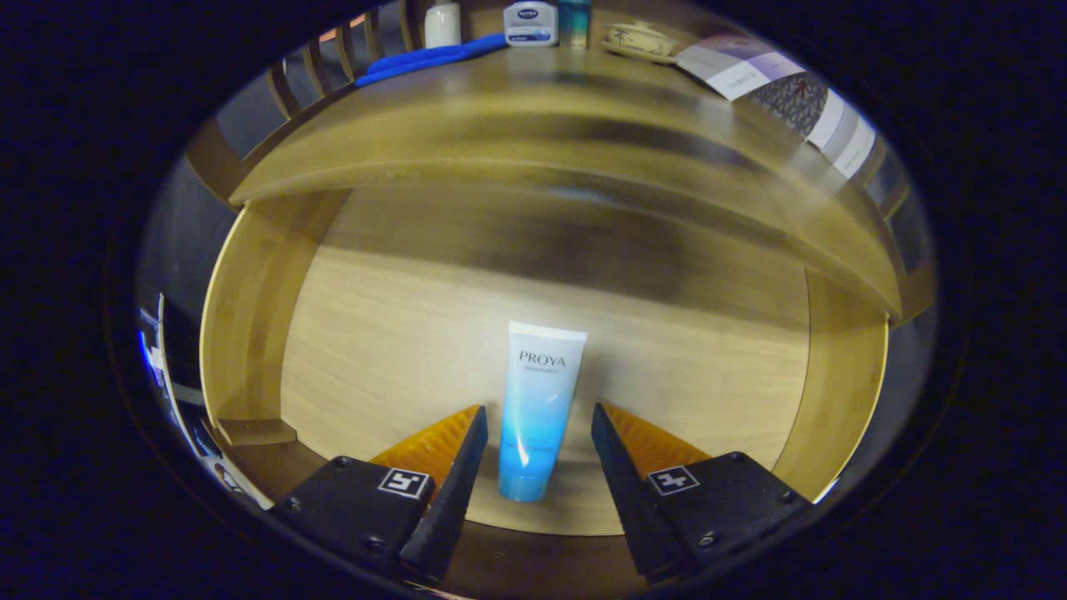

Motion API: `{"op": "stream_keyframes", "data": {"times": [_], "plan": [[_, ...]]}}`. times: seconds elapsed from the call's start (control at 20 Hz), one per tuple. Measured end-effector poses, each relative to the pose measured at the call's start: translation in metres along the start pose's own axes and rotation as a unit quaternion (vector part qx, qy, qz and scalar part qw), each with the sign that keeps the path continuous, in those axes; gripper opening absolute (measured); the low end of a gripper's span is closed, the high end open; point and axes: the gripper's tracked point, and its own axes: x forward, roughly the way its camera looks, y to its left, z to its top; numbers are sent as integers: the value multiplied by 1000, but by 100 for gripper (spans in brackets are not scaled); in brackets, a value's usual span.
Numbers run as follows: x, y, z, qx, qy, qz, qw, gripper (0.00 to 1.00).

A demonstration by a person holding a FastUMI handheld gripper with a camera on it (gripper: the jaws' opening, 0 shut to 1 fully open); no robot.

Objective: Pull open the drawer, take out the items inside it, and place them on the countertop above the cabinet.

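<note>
The wooden drawer (250, 333) stands pulled open below the countertop (533, 108). A white-to-blue tube (536, 412) lies flat on the drawer floor, cap end toward me. My gripper (539, 417) is open, one finger on each side of the tube's lower half, with small gaps on both sides. The fingers (454, 454) hover over the drawer's front part and do not press on the tube.
On the countertop at the back lie a blue cloth (429, 58), a white bottle (442, 23), a white jar (530, 23), a teal bottle (575, 21), a small dish (638, 42) and a booklet (779, 87). Drawer side walls flank the tube.
</note>
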Motion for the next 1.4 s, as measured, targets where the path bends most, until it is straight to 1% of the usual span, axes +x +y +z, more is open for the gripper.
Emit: {"op": "stream_keyframes", "data": {"times": [0.1,0.25,0.3,0.4,0.45,0.55,0.65,0.8,1.0,1.25,1.4], "plan": [[2,1,-4,6,14,-2,1000,80],[8,6,-14,-2,27,-3,1000,72],[8,7,-16,-4,33,-5,999,72],[8,8,-22,0,39,-11,999,63],[11,9,-22,4,34,-9,999,53],[8,6,-18,10,17,-6,1000,46],[-1,5,-16,16,1,-4,1000,45],[-23,1,-10,27,-21,14,999,45],[-56,-5,-11,25,-51,34,998,44],[-98,-7,-9,18,-85,46,995,44],[-117,-12,10,17,-107,42,993,44]]}}
